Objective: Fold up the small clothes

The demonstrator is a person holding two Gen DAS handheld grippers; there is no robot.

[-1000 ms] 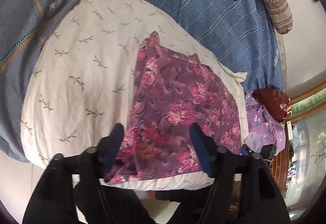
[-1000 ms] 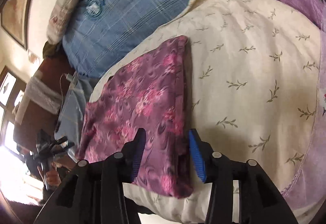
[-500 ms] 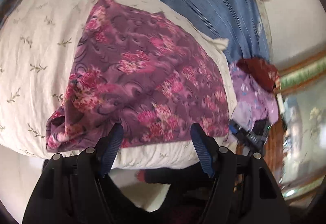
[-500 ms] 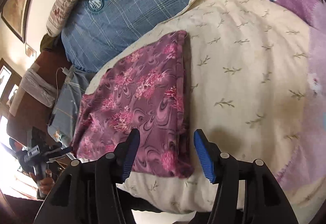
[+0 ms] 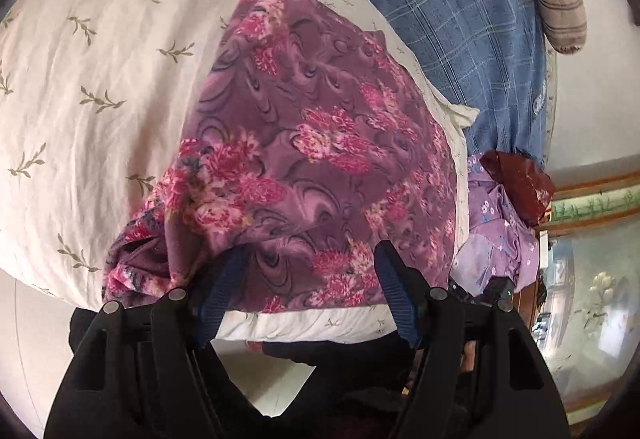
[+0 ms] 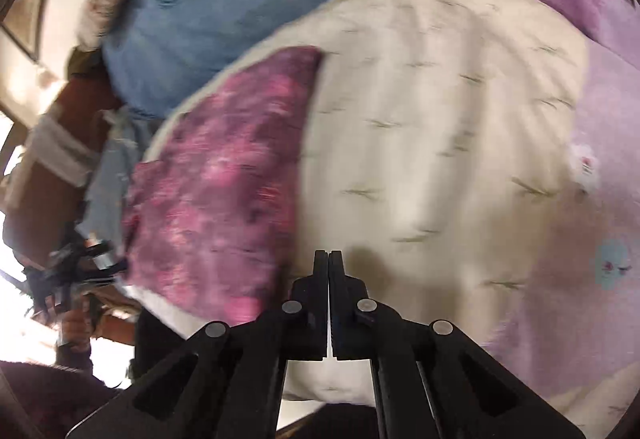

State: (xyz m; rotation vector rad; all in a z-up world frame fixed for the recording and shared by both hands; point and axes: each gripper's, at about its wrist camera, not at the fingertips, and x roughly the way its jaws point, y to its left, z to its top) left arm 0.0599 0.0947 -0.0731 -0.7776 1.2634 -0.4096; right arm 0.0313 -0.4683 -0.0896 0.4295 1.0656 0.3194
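we are folding the garment (image 5: 304,143), a purple floral piece lying on the cream pillow (image 5: 100,79) on the bed.

change since a second ago:
- right gripper (image 6: 328,259): its fingers were spread over the garment's near edge; they are now closed together with nothing between them. the gripper now sits over bare pillow, just beside the garment (image 6: 216,183). the right view is motion-blurred, so we judge the gripper to be moving.
- left gripper (image 5: 312,271): its fingers remain wide apart and hold nothing. the left finger (image 5: 218,291) tucks under a raised fold at the near edge; the right finger (image 5: 394,295) lies over the cloth.
- garment: it still lies folded lengthwise, but the near left corner is bunched.

meaning for the task: we judge that the right side has let go and one fold is laid. the bunched corner calls for smoothing before the next fold. a second fold across the length appears to remain.

nearby: a blue blanket (image 5: 460,19) lies beyond the pillow, and more clothes (image 5: 496,231) lie to the right.
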